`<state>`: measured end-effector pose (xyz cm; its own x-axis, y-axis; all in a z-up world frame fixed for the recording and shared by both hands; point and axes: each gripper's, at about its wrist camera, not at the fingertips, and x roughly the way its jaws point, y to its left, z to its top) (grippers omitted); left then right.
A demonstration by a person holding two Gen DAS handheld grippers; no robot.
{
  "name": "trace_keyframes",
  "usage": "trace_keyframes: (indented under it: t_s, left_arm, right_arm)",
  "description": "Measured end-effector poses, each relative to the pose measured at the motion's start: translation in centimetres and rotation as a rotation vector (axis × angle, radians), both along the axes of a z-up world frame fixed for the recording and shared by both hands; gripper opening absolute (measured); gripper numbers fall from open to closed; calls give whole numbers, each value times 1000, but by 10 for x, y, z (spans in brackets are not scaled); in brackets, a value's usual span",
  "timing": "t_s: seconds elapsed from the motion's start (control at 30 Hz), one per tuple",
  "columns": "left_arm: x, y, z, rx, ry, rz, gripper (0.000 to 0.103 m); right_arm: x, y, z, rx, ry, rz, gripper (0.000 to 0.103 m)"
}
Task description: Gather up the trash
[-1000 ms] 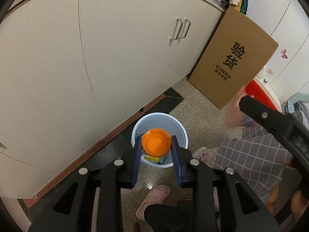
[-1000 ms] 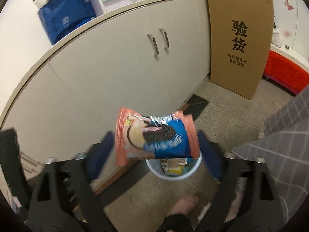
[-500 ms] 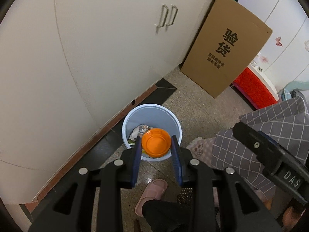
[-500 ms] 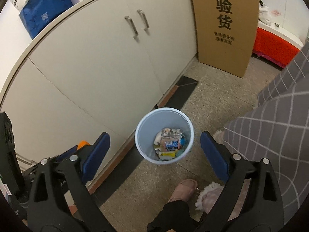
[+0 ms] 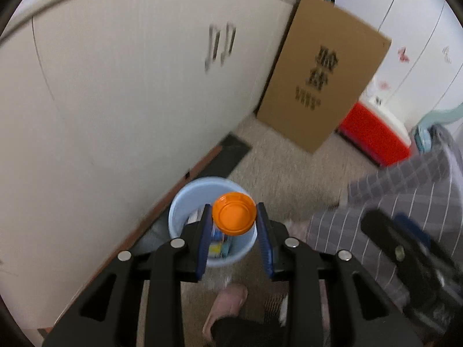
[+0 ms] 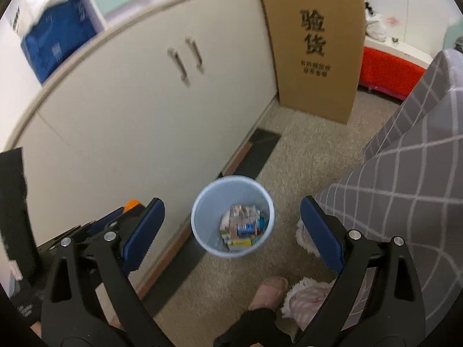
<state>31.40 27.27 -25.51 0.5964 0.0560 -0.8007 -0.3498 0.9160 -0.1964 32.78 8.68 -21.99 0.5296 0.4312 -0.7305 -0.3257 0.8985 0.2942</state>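
Trash sits in a heap at the bottom of the pale blue bin (image 6: 233, 215), wrappers and small packets (image 6: 241, 228) piled together, and the bin stands on the speckled floor (image 6: 312, 150) just beside the foot of the cream cabinet (image 6: 139, 110). My left claw (image 5: 233, 217) hangs right above the bin with an orange lid (image 5: 233, 213) between its blue pads; the jaws are opening, and the lid touches the left pad while a thin gap shows at the right one. My right claw (image 6: 231, 222) stands wide apart and empty, also above the bin, its pads framing the rim on either side. Beyond the bin, farther along the cabinet, a tall cardboard box (image 6: 314, 43) leans upright. Near the bin, on the side toward me, rests a pink slipper (image 6: 267, 292).
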Motion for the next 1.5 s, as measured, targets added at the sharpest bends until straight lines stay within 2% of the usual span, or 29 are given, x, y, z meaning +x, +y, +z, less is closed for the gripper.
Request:
trace_keyframes:
  t_s: [0.03,0.1,0.13,0.23,0.43,0.63,0.87,1.13,1.5]
  left_arm:
    - [3,1,8,2,-33,7,55]
    - [4,1,20,28,-68,31,82]
    - [2,0,27,51,-90,34,82]
    - [-1,-6,37,79,-68,25,82]
    - [-25,-9,53,7,-79,42,82]
    - [-58,-32,97,64,-146,24,82]
    - [-104,-81,152,180,-249,-45,82]
    - [-156,-136,199,218,-366,-112,84]
    - [-232,-205,254,286,-517,-186,92]
  right_arm:
    - [0,-4,6,23,-10,-10,93]
    - [-3,-11,20,53,-45,-39,93]
    - [-4,-15,26,64,-60,-49,94]
    - [-7,-23,42,70,-95,-71,94]
    - [-20,-40,66,95,-117,-90,94]
    - [-43,-60,95,108,-154,-116,94]
    - [-94,-101,139,92,-264,-159,94]
    - [-165,-165,183,27,-408,-274,95]
    - [-249,-216,216,12,-500,-355,96]
